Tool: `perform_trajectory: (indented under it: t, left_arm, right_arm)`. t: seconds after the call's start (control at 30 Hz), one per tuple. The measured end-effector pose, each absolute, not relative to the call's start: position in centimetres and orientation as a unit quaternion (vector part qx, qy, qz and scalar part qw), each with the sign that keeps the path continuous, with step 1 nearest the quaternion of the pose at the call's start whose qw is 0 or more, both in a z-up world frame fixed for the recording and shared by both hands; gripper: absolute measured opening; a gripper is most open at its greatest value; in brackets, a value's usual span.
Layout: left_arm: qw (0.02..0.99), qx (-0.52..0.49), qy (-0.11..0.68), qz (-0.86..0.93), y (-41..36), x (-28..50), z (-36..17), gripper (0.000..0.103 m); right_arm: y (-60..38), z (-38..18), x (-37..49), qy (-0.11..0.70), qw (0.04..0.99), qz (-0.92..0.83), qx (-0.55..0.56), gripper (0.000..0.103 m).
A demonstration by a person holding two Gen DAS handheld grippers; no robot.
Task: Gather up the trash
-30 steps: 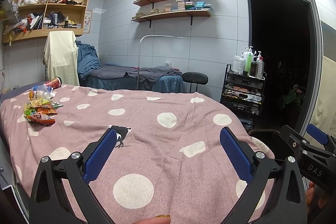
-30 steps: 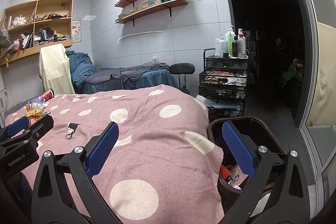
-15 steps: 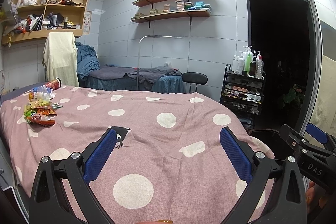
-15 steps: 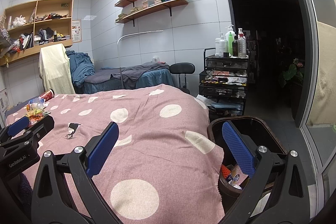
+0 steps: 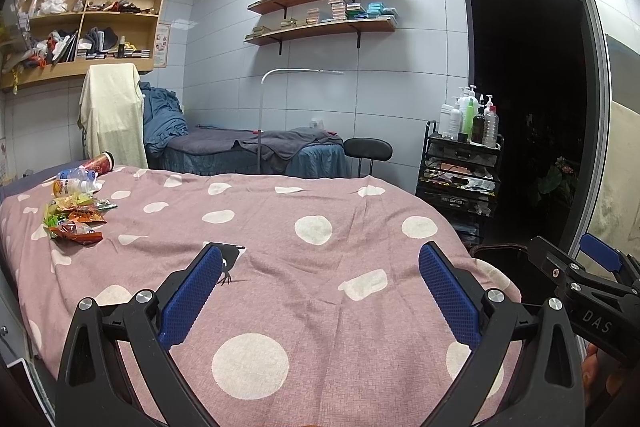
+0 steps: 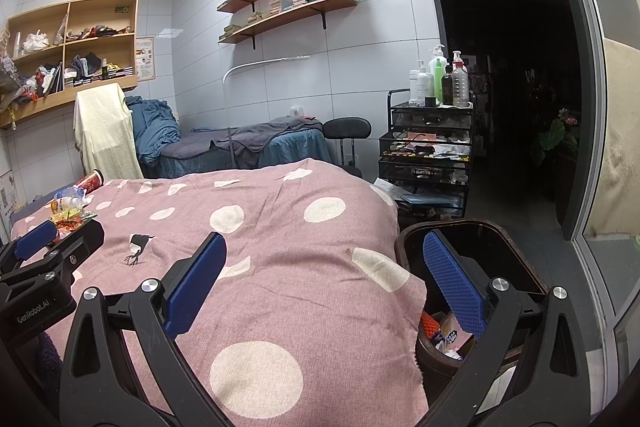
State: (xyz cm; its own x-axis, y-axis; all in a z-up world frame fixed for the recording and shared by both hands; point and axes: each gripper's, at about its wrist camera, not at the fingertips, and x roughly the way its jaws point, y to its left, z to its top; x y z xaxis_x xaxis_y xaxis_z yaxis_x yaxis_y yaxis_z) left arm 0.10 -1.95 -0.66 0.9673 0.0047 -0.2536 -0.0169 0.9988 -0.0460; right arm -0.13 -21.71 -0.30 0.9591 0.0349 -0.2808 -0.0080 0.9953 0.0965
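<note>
Nothing has moved: both grippers (image 5: pixel 320 267) (image 6: pixel 324 267) hover level, fingers (image 5: pixel 192 299) spread

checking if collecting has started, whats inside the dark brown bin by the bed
In the dark brown plastic bin, an orange wrapper and some pale printed packaging show low down. The right gripper's finger and the bin's near wall cover the rest.
</note>
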Motion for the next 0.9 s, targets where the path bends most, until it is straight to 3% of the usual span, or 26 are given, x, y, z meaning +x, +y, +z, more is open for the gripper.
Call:
perform_trajectory:
  t: [0.9]
  left_arm:
    - [0.990,-0.022,0.136,0.006,-1.93,0.34,-1.04,0.098]
  right_arm:
    - [-21.38,-0.92,-0.37,0.148,0.988,0.011,0.049,0.097]
